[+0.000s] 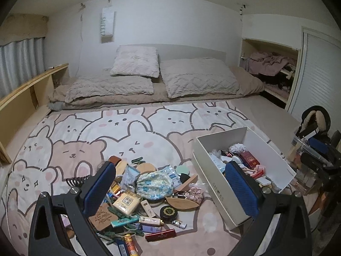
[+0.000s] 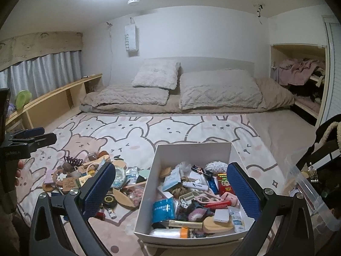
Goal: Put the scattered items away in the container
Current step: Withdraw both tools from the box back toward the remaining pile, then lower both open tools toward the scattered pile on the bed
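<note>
A white box (image 1: 215, 188) stands on the bear-print blanket (image 1: 136, 140), part full of small items. A pile of loose items (image 1: 138, 196) lies left of it: a floral pouch (image 1: 154, 184), a beige packet (image 1: 126, 201), a round black tin (image 1: 169, 212), a red tube (image 1: 160, 235). My left gripper (image 1: 170, 192) is open and empty, held above the pile. In the right wrist view my right gripper (image 2: 171, 188) is open and empty over the box (image 2: 147, 196), with the pile (image 2: 89, 177) to its left. The left gripper's body (image 2: 27, 140) shows at the left edge.
Pillows and folded bedding (image 1: 149, 81) lie at the far end. A wooden shelf (image 1: 27, 98) runs along the left. A clear plastic bin (image 2: 309, 194) and a dark bag (image 1: 315, 123) stand right of the box. A closet nook (image 1: 270, 72) is at the back right.
</note>
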